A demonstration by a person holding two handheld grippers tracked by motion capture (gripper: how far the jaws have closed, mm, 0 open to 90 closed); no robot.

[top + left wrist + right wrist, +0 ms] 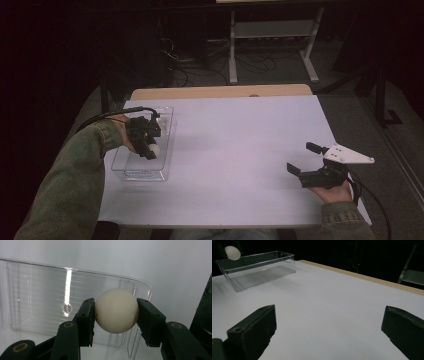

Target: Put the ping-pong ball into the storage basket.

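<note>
Fingers of left gripper (116,315) clamp white ball (116,310) over clear bin (37,287); right gripper (329,332) fingers wide apart, empty.

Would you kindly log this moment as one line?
left tongs: shut on white ball | above clear bin | right tongs: open, empty | white table

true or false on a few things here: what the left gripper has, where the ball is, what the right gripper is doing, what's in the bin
1. The left gripper is shut on the white ball. True.
2. The ball rests on the floor of the clear bin. False: it is held between the jaws above the bin.
3. The right gripper holds a second ball. False: its jaws stand wide apart with nothing between them.
4. The clear bin sits on the white table, on the left gripper's side. True.
</note>
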